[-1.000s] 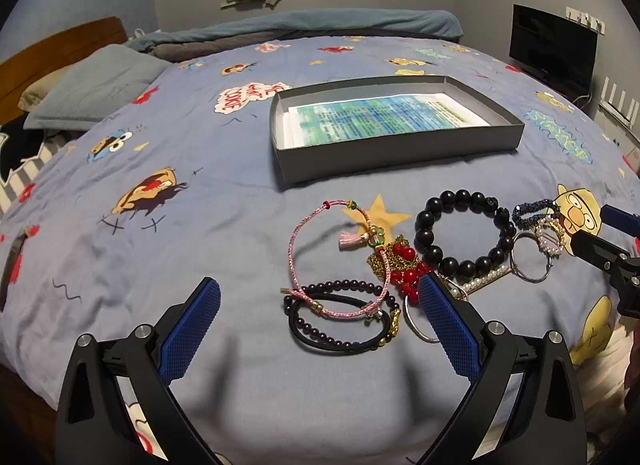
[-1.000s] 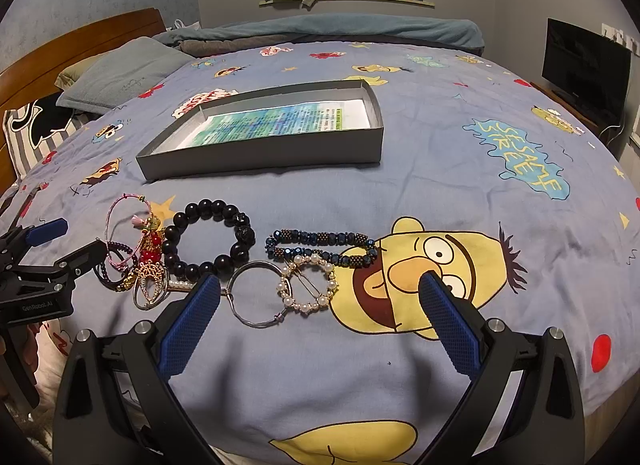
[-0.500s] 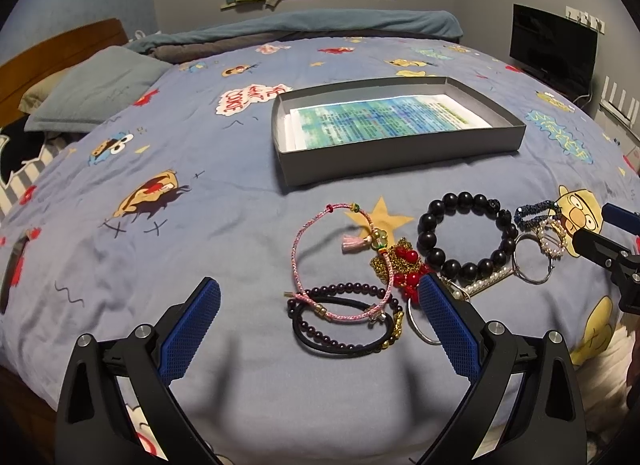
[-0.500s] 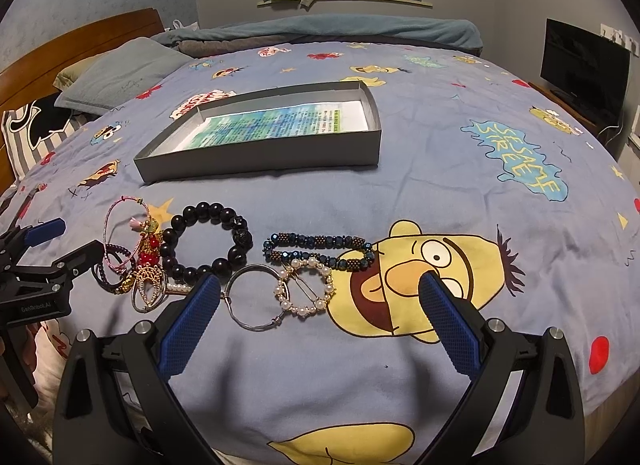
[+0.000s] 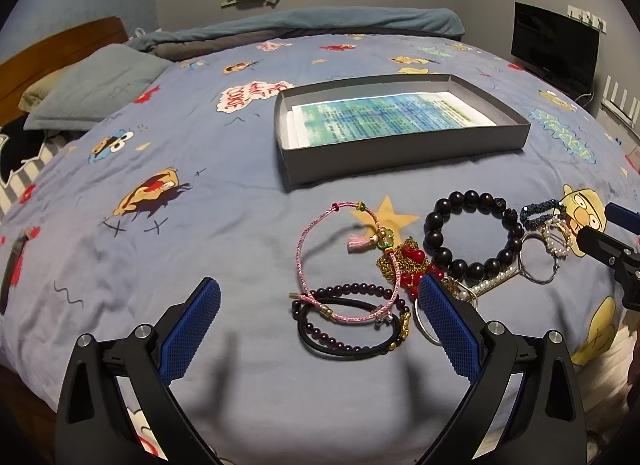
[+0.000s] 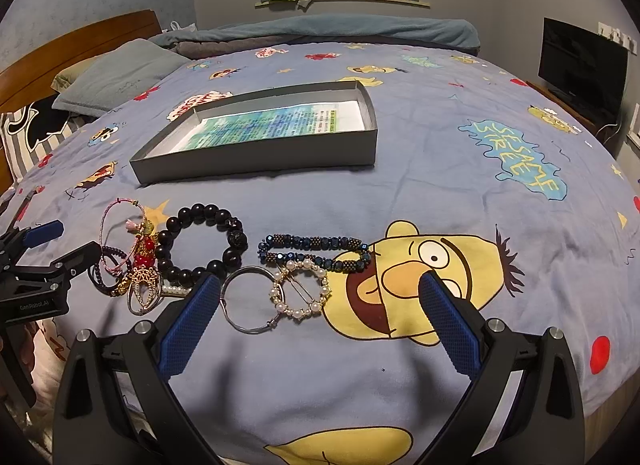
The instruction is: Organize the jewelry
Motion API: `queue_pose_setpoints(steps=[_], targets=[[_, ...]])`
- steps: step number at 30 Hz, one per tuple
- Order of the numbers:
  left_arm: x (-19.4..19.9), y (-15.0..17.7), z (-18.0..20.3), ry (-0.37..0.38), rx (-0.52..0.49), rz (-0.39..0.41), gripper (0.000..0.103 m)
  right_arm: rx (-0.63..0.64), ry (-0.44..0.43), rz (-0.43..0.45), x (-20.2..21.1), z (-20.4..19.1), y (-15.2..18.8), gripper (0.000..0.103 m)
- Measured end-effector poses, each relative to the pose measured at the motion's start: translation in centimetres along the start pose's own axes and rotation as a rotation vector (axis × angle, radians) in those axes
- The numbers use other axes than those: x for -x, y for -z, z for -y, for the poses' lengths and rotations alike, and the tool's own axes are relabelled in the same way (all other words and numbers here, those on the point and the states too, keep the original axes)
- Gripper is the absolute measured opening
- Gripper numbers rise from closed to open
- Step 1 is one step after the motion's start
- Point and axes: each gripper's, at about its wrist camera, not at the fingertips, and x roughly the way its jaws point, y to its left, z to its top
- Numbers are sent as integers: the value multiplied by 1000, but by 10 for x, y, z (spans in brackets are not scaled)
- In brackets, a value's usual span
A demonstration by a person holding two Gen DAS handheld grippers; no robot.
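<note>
Both tongs, left (image 5: 319,327) and right (image 6: 319,325), stay wide apart and have barely crept forward; no bracelet (image 5: 472,239) sits in my box (image 5: 400,153) yet.

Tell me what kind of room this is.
Most likely a bedroom: the jewelry lies on a blue cartoon-print bedsheet, with a grey pillow against a wooden headboard.

Over the last second the left tool (image 5: 319,307) has been shifted slightly, so that in its view the pink cord bracelet (image 5: 345,261) and the gray box (image 5: 400,133) are now seen a little toward 3 o'clock. In the right tool's (image 6: 319,307) view, the pearl ring (image 6: 301,289) and blue beaded bracelet (image 6: 314,251) have drifted slightly toward 6 o'clock.
</note>
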Motion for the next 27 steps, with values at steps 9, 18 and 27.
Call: queue_pose_setpoints(steps=[9, 18, 27], targets=[[-3, -4, -13, 6, 31, 13, 98, 9, -13, -2, -4, 2, 0, 98], [-9, -13, -29, 45, 37, 30, 96, 41, -42, 37, -6, -5, -11, 98], [-28, -18, -27, 65, -53, -1, 72, 165, -128, -6, -34, -41, -31, 86]])
